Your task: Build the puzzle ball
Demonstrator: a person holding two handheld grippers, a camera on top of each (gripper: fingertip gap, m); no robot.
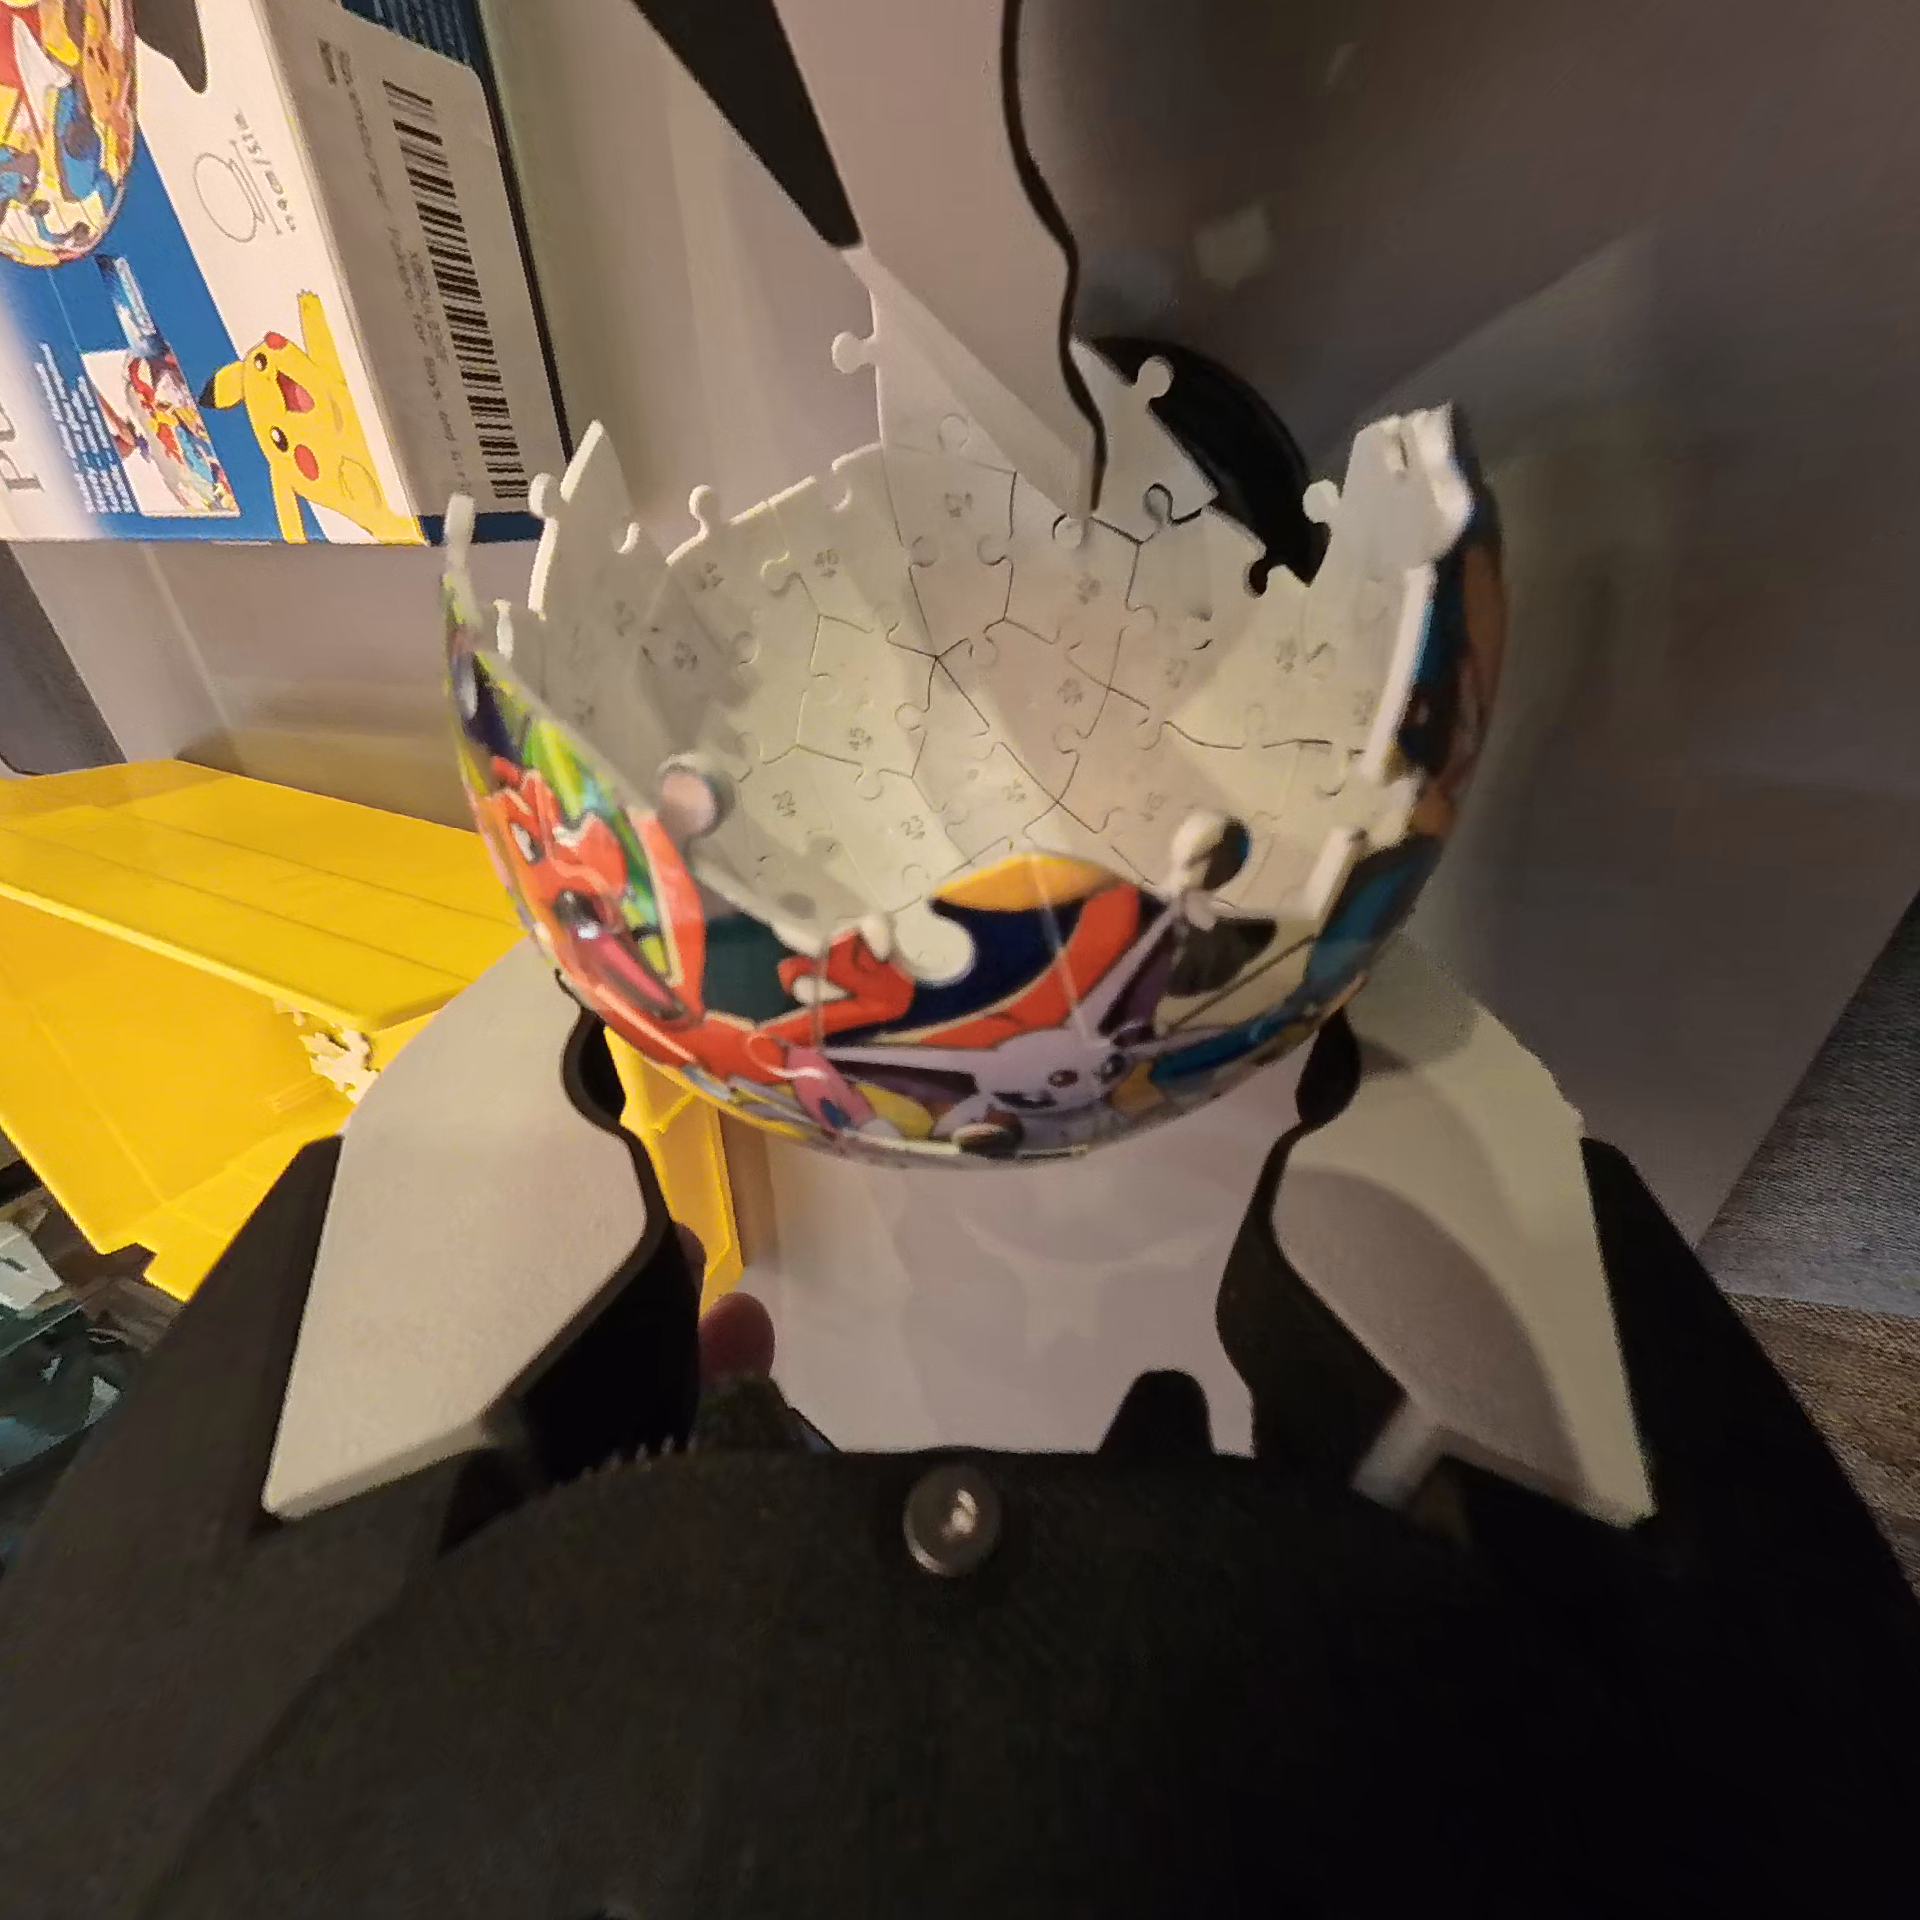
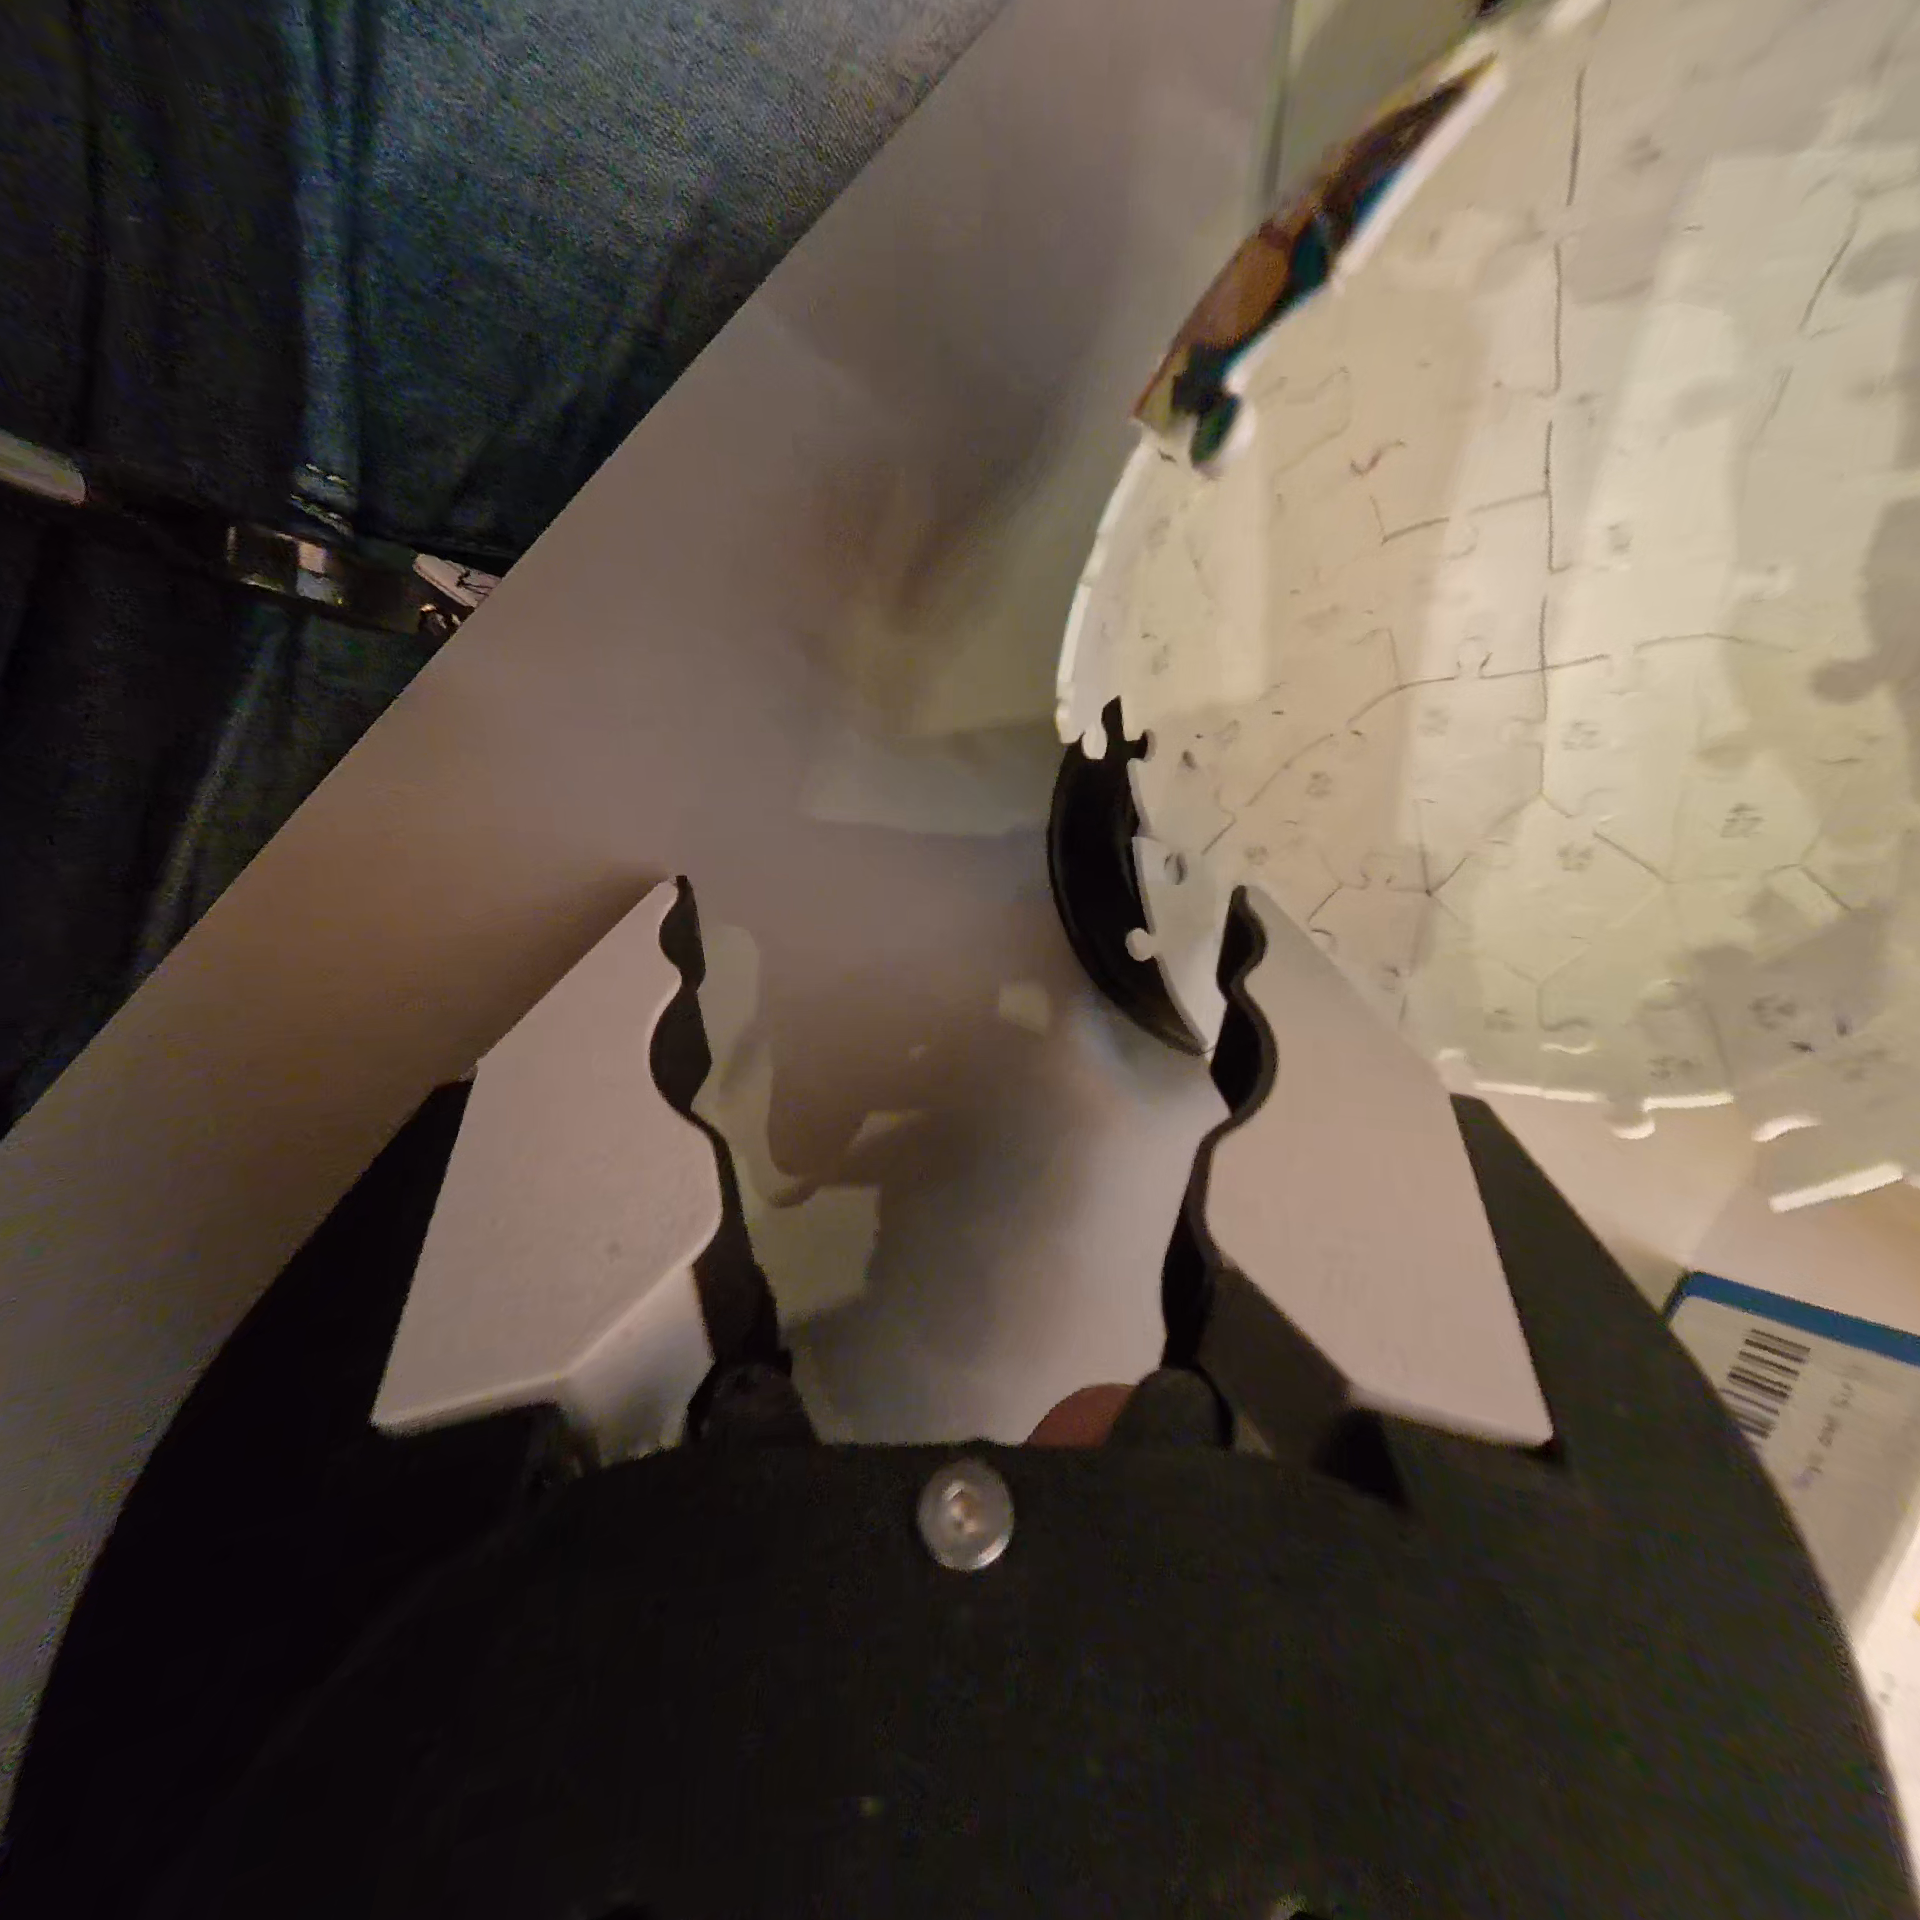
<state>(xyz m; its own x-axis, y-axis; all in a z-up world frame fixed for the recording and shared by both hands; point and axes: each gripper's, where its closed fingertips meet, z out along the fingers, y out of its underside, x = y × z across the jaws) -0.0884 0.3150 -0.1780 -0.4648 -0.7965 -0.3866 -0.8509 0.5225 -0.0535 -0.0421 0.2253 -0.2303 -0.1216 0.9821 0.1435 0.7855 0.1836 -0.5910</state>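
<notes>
2 claws: left claw [image 1: 961,1049] pinches the half-built puzzle ball [image 1: 966,748]; right claw [image 2: 961,935] spread wide beside its rim.

- One half-built puzzle ball [image 1: 966,790], held between the left claw's [image 1: 961,1049] fingers.
- Two claws: the left one gripping the ball, the right one [image 2: 961,935] spread, with one finger at the ball's far rim.
- One black ring [image 1: 1236,436], behind the ball as seen from the left claw.
- One puzzle box [image 1: 208,270], up and left of the left claw.
- One yellow bin [image 1: 208,987], left of the left claw.
- One white table [image 2: 623,623], under both claws.
</notes>
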